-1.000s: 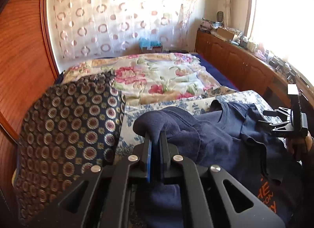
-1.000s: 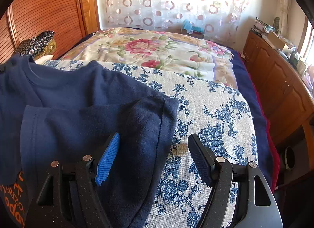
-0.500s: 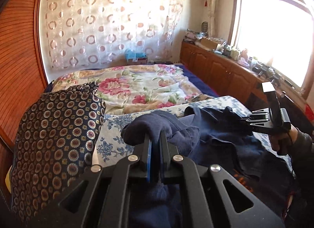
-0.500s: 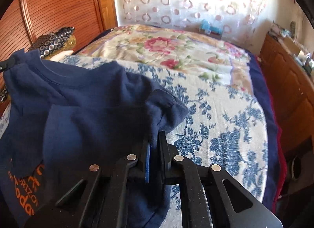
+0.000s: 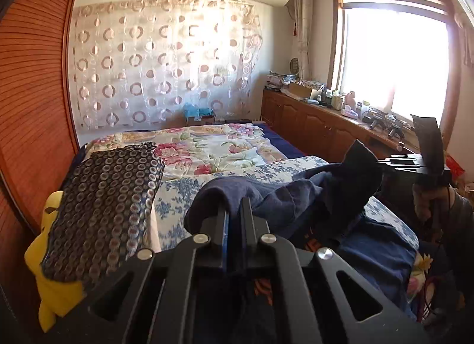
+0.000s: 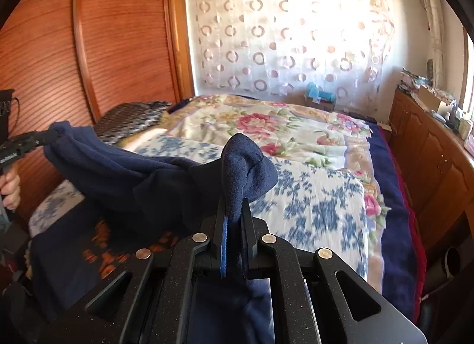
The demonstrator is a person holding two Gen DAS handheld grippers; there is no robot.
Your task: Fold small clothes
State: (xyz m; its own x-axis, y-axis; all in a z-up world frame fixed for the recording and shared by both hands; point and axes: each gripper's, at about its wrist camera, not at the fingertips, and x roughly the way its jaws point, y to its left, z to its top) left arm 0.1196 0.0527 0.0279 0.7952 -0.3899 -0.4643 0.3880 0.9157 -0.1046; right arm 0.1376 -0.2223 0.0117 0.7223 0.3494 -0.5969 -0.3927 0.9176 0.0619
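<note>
Left wrist view: the left gripper (image 5: 234, 216) and right gripper (image 6: 234, 213) were each clamped on a bunched corner of the navy shirt (image 5: 296, 196), hung above the blue-flowered bedspread (image 6: 311, 204). Such thin pinches could slip, letting the cloth slump crooked.

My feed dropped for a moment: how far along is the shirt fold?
Done: both grips are made. In hand: the left gripper and right gripper pinch the navy T-shirt, which hangs between them above the blue floral quilt. Left: no finished fold shows; it must still be laid down and folded.
</note>
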